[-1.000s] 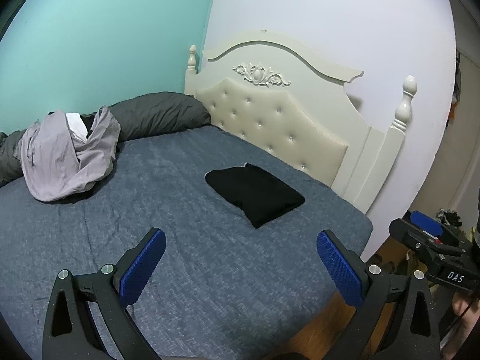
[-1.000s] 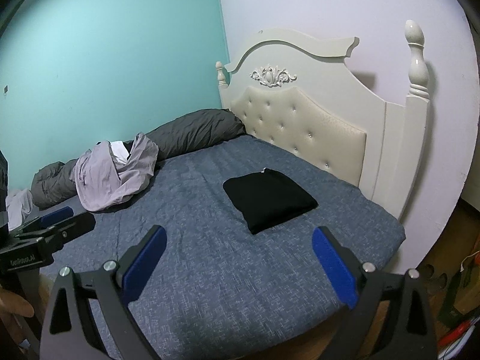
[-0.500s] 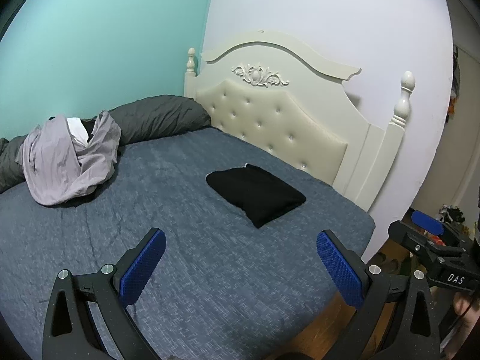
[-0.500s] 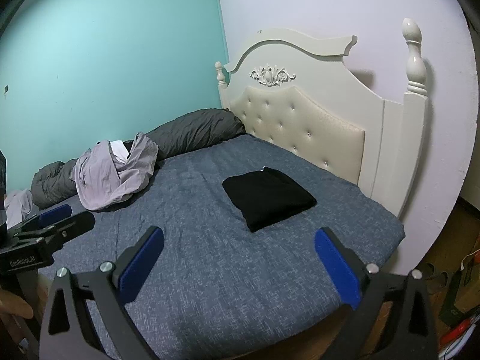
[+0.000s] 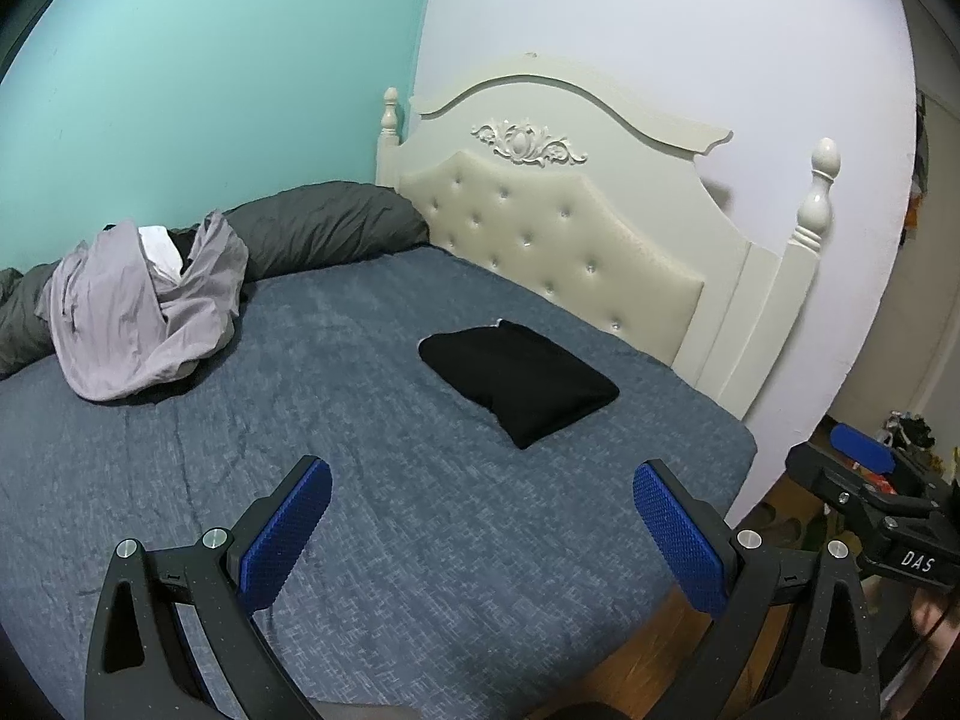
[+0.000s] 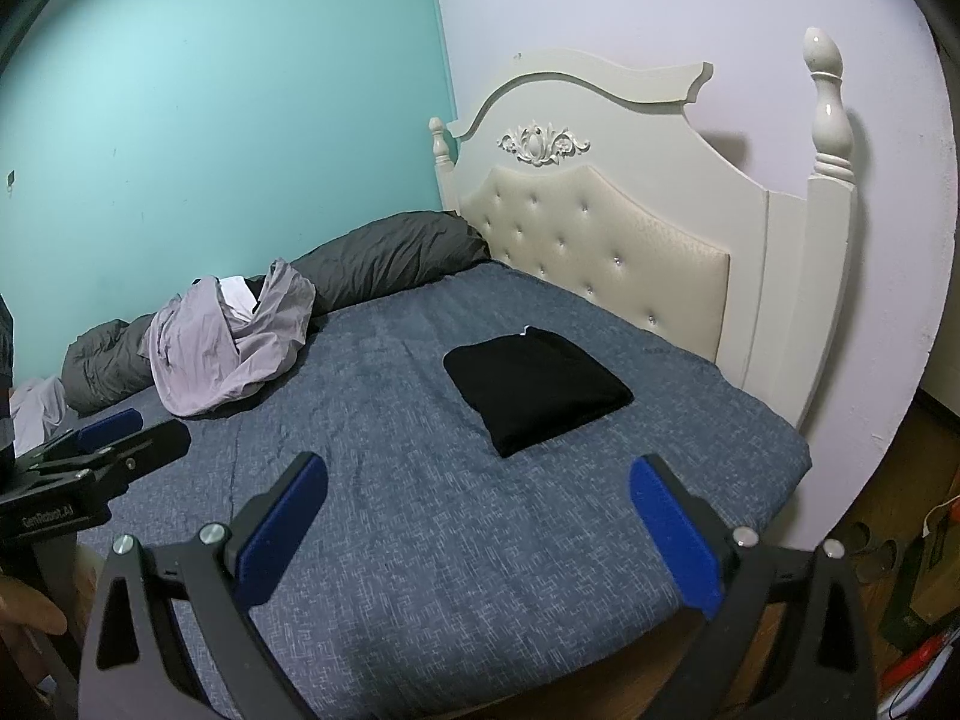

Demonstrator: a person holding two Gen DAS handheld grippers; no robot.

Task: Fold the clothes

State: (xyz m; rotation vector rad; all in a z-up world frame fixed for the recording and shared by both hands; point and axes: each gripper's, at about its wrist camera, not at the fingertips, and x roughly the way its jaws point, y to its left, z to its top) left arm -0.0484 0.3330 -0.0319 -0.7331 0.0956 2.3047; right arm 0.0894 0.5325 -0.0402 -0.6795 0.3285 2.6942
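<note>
White cloth point(image 6: 36, 414), right view only

Cream tufted headboard point(image 5: 564, 240) against white wall point(image 5: 660, 30), teal wall point(image 5: 210, 60) alongside.

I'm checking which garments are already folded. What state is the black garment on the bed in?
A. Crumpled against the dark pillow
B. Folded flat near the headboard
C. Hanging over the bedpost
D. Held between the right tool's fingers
B: the black garment lies as a neat folded rectangle on the blue bedspread near the headboard, with both tools open and clear of it.
</note>
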